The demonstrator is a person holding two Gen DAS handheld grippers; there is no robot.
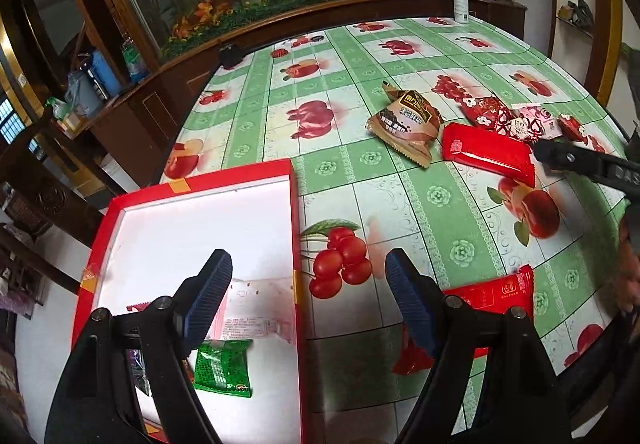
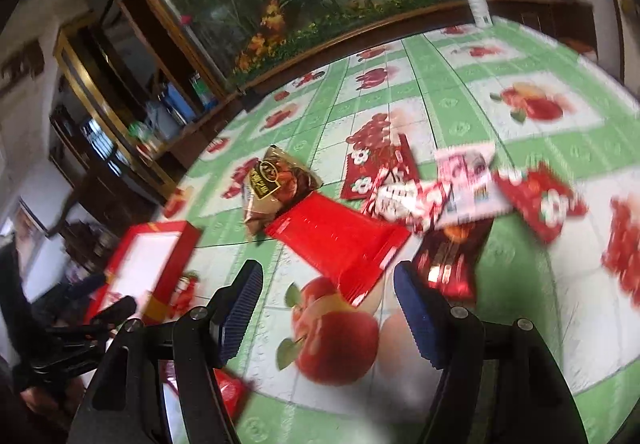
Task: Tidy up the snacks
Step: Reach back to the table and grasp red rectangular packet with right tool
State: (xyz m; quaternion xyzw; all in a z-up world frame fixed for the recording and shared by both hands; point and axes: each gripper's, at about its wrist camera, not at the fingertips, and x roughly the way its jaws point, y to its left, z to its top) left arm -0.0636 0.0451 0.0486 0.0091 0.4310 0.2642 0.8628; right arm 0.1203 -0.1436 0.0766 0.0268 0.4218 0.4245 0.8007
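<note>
Left wrist view has my left hand-held gripper [image 1: 308,284] low in the frame, jaws spread wide with nothing between them, straddling the right wall of the red box [image 1: 298,204] at lower left. Inside the box lie a green packet [image 1: 224,368] and a pale pink packet [image 1: 256,308]. On the fruit-patterned counter [image 1: 420,204], a brown snack bag [image 1: 408,124] and a flat red packet [image 1: 490,154] lie at centre right. Right wrist view shows my right hand-held gripper [image 2: 328,300] also gaping and empty, hovering at lower centre just below that flat red packet [image 2: 340,248], with a blurred heap of red and white packets [image 2: 420,196] above it.
</note>
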